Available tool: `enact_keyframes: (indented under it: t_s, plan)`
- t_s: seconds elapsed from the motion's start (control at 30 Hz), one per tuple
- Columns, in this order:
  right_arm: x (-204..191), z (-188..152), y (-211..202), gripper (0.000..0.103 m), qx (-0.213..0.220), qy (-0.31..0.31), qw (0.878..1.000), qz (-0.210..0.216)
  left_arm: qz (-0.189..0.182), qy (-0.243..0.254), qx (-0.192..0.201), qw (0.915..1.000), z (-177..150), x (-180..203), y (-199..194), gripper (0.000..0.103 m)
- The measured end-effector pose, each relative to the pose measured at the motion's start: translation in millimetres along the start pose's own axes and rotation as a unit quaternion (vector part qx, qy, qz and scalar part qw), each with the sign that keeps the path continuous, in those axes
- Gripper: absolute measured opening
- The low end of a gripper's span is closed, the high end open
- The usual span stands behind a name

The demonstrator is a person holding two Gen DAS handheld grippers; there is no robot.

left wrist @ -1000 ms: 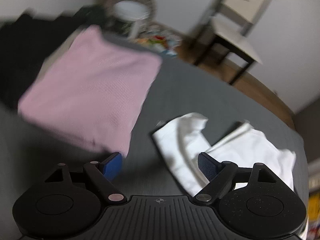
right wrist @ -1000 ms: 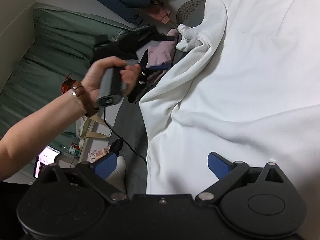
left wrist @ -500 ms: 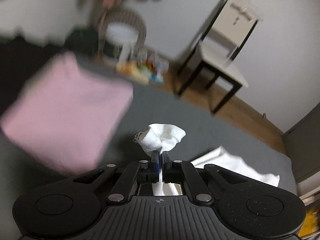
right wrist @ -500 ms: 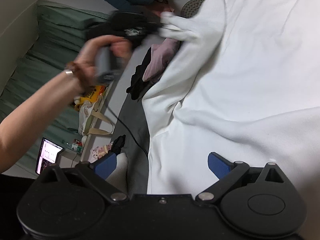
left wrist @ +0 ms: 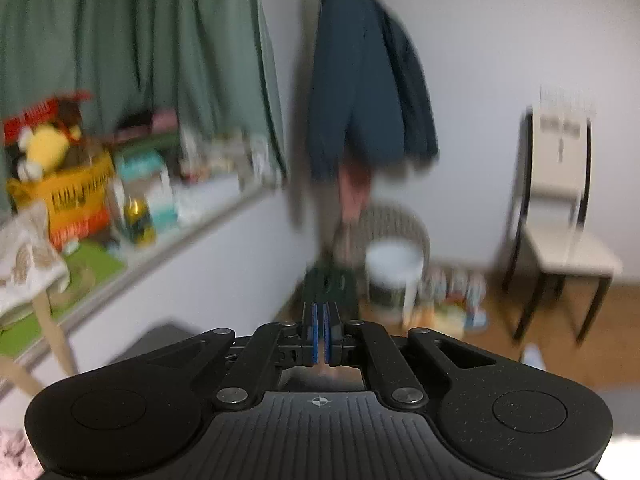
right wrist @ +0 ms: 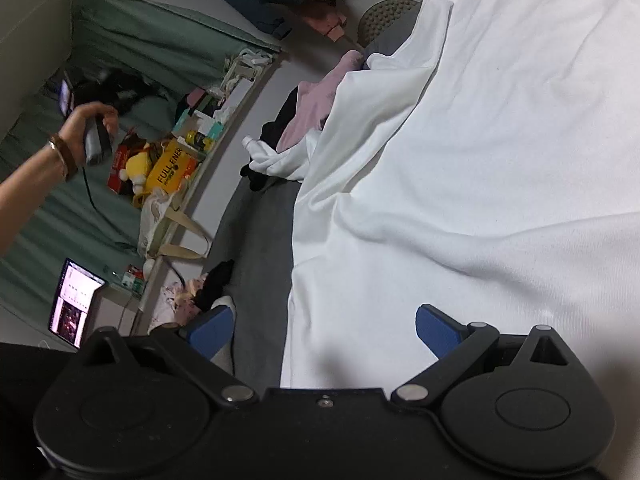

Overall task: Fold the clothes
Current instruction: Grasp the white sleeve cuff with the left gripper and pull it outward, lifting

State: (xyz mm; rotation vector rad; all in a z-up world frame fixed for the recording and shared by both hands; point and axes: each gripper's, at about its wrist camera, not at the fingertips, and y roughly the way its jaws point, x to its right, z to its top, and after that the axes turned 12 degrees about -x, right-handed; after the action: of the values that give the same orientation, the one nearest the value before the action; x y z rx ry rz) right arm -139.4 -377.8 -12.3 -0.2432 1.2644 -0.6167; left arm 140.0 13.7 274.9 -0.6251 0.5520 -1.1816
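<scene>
- Since the earlier frames the left gripper (left wrist: 320, 338) has swung up off the bed — its view now shows the curtain (left wrist: 140, 52), a hung coat (left wrist: 360, 80) and a chair (left wrist: 560, 216), blurred, no cloth in sight.
- Its pads are pressed together; nothing shows between them, so it looks shut on nothing, though the view is soft.
- From the right wrist view, the person's hand (right wrist: 90, 128) holds that gripper high at far left, well clear of the white garment (right wrist: 480, 160).
- White garment lies spread on the grey bed (right wrist: 256, 248), filling the right of that view; a bunched sleeve end (right wrist: 268, 160) trails off its far-left edge beside a pink garment (right wrist: 308, 108).
- Right gripper (right wrist: 324, 328) hangs wide open just over the garment's near edge, one pad over cloth, the other over bare bed.
- Garment's long axis runs away from the right gripper, near to far — so the right hand is much the nearer for the next grasp; the left would have to come back down first.
</scene>
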Motion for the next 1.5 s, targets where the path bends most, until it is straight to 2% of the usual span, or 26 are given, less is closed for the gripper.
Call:
enact_keyframes:
  t_s: [0.07, 0.1, 0.17, 0.23, 0.27, 0.3, 0.43, 0.47, 0.53, 0.6, 0.67, 0.73, 0.87, 0.9, 0.93, 0.97, 1.0, 1.03, 1.1, 1.2, 1.33, 1.43, 1.5]
  plan:
    - [0, 0, 0, 0.098, -0.002, -0.001, 1.000, -0.002, -0.049, -0.014, -0.080, 0.9955, -28, -11, 27, 0.003]
    - [0, 0, 1, 0.098, -0.002, -0.003, 1.000, -0.002, -0.083, -0.031, -0.117, 0.9892, -45, -16, 39, 0.003]
    - [1, 0, 2, 0.098, -0.003, -0.006, 1.000, -0.003, -0.146, -0.090, -0.174, 0.9698, -83, -23, 65, 0.003]
    - [-1, -1, 3, 0.099, -0.005, -0.011, 1.000, -0.006, -0.159, -0.155, -0.224, 0.9490, -115, -32, 90, 0.003]
    - [-2, -1, 3, 0.100, -0.006, -0.015, 1.000, -0.008, -0.149, -0.172, -0.246, 0.9420, -127, -35, 102, 0.003]
    - [-3, -1, 4, 0.100, -0.006, -0.018, 1.000, -0.011, -0.136, -0.182, -0.259, 0.9389, -138, -37, 110, 0.003]
    - [-6, -2, 6, 0.101, -0.009, -0.027, 0.999, -0.015, -0.114, -0.208, -0.233, 0.9431, -149, -50, 132, 0.004]
    - [-6, -1, 6, 0.101, -0.009, -0.027, 1.000, -0.014, -0.116, -0.216, -0.226, 0.9428, -148, -52, 137, 0.009]
    - [-5, -1, 6, 0.101, -0.010, -0.025, 1.000, -0.010, -0.126, -0.233, -0.212, 0.9409, -147, -55, 144, 0.029]
    - [-4, 0, 6, 0.102, -0.010, -0.024, 1.000, -0.008, -0.124, -0.237, -0.193, 0.9441, -150, -52, 147, 0.060]
    - [-4, -1, 7, 0.102, -0.011, -0.028, 1.000, -0.008, -0.110, -0.223, -0.182, 0.9514, -150, -47, 149, 0.065]
    - [-5, -1, 7, 0.103, -0.011, -0.032, 0.999, -0.009, -0.109, -0.216, -0.189, 0.9517, -152, -45, 156, 0.065]
    - [-5, -2, 6, 0.103, -0.010, -0.032, 0.999, -0.007, -0.103, -0.206, -0.183, 0.9556, -157, -40, 163, 0.062]
    - [-5, -2, 6, 0.103, -0.010, -0.033, 0.999, -0.007, -0.106, -0.206, -0.178, 0.9563, -158, -39, 165, 0.040]
    - [-5, -2, 7, 0.103, -0.010, -0.033, 0.999, -0.007, -0.110, -0.207, -0.173, 0.9566, -159, -37, 167, 0.026]
    - [-5, -2, 7, 0.103, -0.010, -0.034, 0.999, -0.007, -0.121, -0.215, -0.169, 0.9543, -160, -36, 169, 0.008]
    - [-5, -2, 7, 0.103, -0.010, -0.035, 0.999, -0.008, -0.132, -0.221, -0.163, 0.9524, -160, -34, 170, 0.002]
    - [-5, -2, 7, 0.103, -0.010, -0.036, 0.999, -0.008, -0.144, -0.223, -0.157, 0.9513, -160, -31, 170, 0.002]
    - [-5, -1, 7, 0.103, -0.011, -0.036, 0.999, -0.007, -0.147, -0.213, -0.130, 0.9572, -155, -25, 161, 0.002]
    - [-5, -2, 6, 0.102, -0.010, -0.033, 0.999, -0.007, -0.148, -0.208, -0.059, 0.9651, -134, -26, 130, 0.002]
    - [-7, -3, 5, 0.102, -0.008, -0.027, 1.000, -0.009, -0.136, -0.203, 0.026, 0.9693, -88, -41, 75, 0.002]
    - [-10, -4, 2, 0.102, -0.005, -0.026, 1.000, -0.002, -0.093, -0.189, 0.040, 0.9767, -52, -54, 41, 0.002]
    - [-13, -4, 0, 0.102, -0.004, -0.033, 0.999, 0.005, -0.042, -0.167, 0.023, 0.9849, -33, -60, 23, 0.002]
